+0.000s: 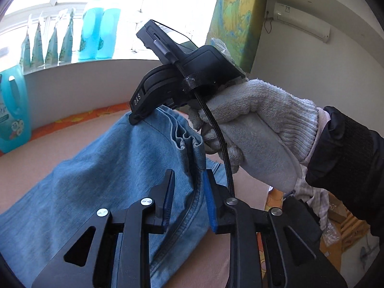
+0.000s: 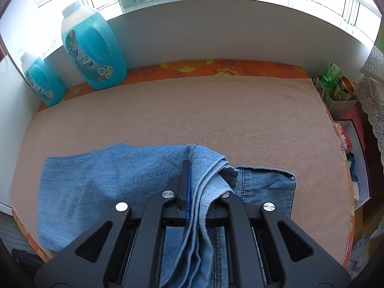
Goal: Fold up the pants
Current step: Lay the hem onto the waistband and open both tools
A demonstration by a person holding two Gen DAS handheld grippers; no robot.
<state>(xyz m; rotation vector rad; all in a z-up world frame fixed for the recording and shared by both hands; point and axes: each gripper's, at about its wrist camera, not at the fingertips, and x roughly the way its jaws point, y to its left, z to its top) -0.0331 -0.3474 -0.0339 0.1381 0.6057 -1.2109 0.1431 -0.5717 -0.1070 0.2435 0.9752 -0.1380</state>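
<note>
The jeans (image 2: 100,187) lie on the near part of the table (image 2: 216,120), which is covered by a pinkish cloth over an orange flowered sheet. One layer is spread flat to the left, and a hemmed end lies flat to the right.

The right tongs (image 2: 199,187) are closed on a bunch of several denim edges, probably the leg hems gathered together, so that all layers travel as one when carried over. In the left wrist view the same tongs pinch the top of the raised fold, with a gloved hand (image 1: 252,124) round the handle.

The left tongs (image 1: 188,196) stand partly open, one blue pad on each side of the hanging denim; whether the pads actually press the cloth cannot be told. Their place just below the other grip suggests they are there to steady the lifted edge and keep the fold line straight.

Blue detergent bottles (image 2: 92,45) stand at the far left, well apart from the jeans.
</note>
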